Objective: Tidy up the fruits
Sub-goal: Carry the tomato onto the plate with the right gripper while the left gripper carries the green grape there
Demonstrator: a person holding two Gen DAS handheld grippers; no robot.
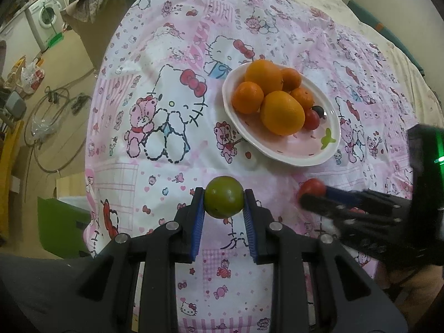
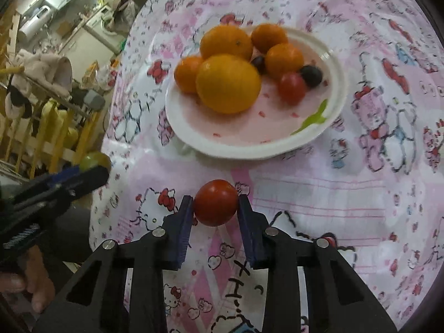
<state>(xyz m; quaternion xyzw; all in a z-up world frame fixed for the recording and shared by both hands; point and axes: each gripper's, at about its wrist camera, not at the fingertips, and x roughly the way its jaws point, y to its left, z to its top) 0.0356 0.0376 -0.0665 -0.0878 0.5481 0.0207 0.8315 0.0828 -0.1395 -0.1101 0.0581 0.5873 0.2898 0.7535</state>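
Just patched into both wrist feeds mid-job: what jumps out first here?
The white plate piled with oranges and mandarins, plus small red and dark fruits, sits mid-table on the pink cartoon tablecloth. Nearer the cameras, the left gripper pinches a green fruit and the right gripper clasps a red tomato, both short of the plate.

A round green fruit (image 1: 224,201) and a red tomato (image 2: 215,202) sit clamped above the cloth, near the white plate (image 1: 330,149) heaped with oranges (image 1: 282,112).
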